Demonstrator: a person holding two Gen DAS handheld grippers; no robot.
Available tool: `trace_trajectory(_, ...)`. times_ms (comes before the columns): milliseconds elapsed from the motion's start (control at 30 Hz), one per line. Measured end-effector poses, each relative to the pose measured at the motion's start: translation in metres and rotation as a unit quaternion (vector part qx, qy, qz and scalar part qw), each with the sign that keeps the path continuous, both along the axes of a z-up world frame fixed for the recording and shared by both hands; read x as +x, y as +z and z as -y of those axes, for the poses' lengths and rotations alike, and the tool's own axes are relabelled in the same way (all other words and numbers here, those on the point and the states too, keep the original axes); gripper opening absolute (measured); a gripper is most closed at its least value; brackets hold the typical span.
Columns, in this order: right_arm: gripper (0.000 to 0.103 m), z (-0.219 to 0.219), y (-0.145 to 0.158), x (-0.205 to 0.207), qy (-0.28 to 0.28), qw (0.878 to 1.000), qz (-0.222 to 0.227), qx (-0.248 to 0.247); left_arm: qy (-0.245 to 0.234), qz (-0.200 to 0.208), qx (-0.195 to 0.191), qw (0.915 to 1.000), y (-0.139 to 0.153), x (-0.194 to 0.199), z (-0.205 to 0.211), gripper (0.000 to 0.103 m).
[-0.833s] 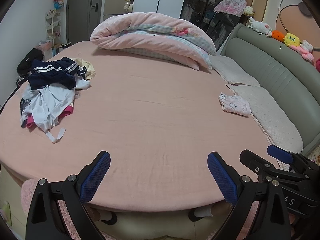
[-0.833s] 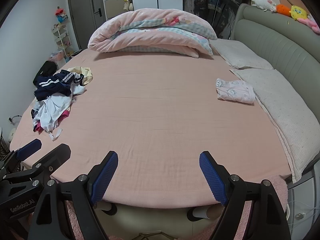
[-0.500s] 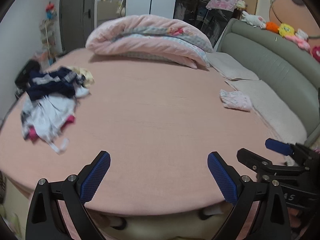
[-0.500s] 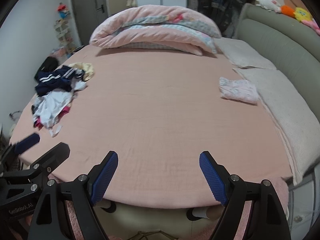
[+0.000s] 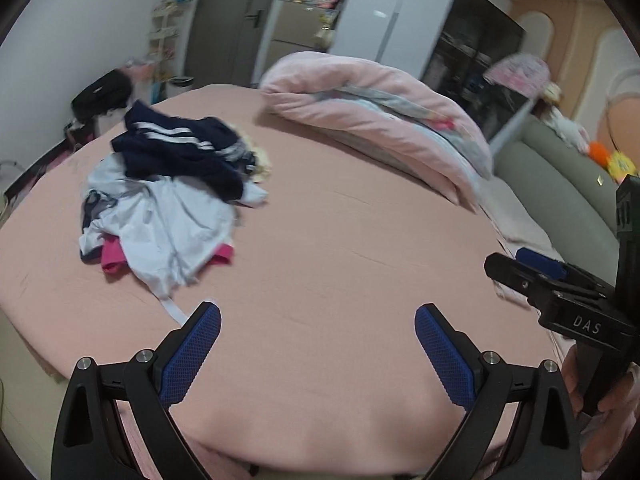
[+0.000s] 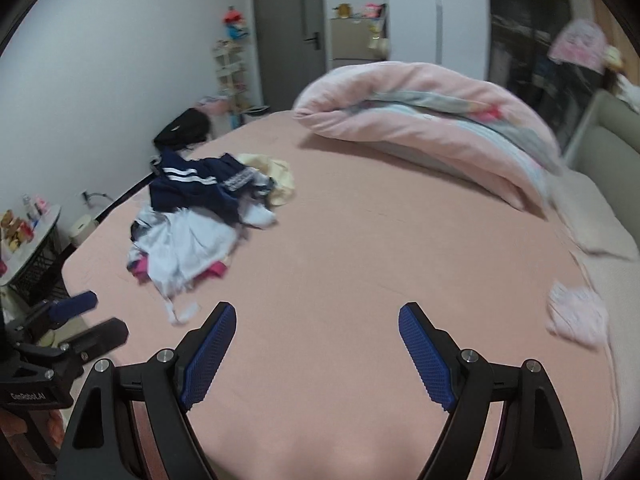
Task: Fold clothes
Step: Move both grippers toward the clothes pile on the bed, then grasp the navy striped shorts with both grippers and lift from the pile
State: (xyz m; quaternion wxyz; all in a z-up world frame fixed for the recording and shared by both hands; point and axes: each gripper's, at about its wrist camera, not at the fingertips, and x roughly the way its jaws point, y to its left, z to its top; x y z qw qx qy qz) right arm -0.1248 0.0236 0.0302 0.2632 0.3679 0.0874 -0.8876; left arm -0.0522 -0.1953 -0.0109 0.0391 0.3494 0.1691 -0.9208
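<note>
Left gripper wide and empty at lower centre, angled down over pink bed sheet, right gripper likewise wide, empty, clothes pile upper left, folded pink garment at right edge.

Black jaws, blue textured pads, silver screws.

grippers: two, left gripper and right gripper
clothes pile: one
folded garment: one
duvet: one
</note>
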Motion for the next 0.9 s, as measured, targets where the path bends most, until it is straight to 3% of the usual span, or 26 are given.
trace_trajectory(100, 0.083, 0.046, -0.013, -0.029, 0.029, 1.000, 0.006, 0.004, 0.036, -0.009, -0.004, 0.9993, -0.011, -0.031, 0.037, 0.099)
trace_trajectory(300, 0.083, 0.127, -0.059, -0.099, 0.049, 0.998, 0.038, 0.007, 0.092, -0.012, 0.049, 0.9945, -0.053, -0.124, 0.109, 0.097)
trace_trajectory(400, 0.082, 0.162, -0.084, -0.135, 0.049, 0.997, 0.054, 0.004, 0.106, 0.001, 0.066, 0.9922, -0.075, -0.174, 0.137, 0.088)
trace_trajectory(533, 0.082, 0.207, -0.115, -0.178, 0.060, 0.996, 0.063, 0.004, 0.098, 0.027, 0.045, 0.9938, -0.098, -0.229, 0.158, 0.087)
trace_trajectory(733, 0.082, 0.272, -0.163, -0.215, 0.110, 0.990, 0.088, 0.010, 0.075, 0.033, 0.058, 0.9949, -0.125, -0.250, 0.168, 0.086)
trace_trajectory(800, 0.064, 0.288, -0.173, -0.216, 0.137, 0.986, 0.093, 0.018, 0.069, 0.039, 0.051, 0.9955, -0.129, -0.251, 0.168, 0.078)
trace_trajectory(833, 0.037, 0.294, -0.177, -0.215, 0.147, 0.984, 0.095, 0.022, 0.064, 0.042, 0.036, 0.9964, -0.129, -0.251, 0.166, 0.063)
trace_trajectory(867, 0.023, 0.300, -0.179, -0.214, 0.151, 0.983, 0.098, 0.030, 0.060, 0.041, 0.035, 0.9968, -0.128, -0.249, 0.166, 0.045)
trace_trajectory(900, 0.020, 0.304, -0.181, -0.213, 0.151, 0.983, 0.098, 0.036, 0.061, 0.038, 0.038, 0.9967, -0.127, -0.247, 0.168, 0.038)
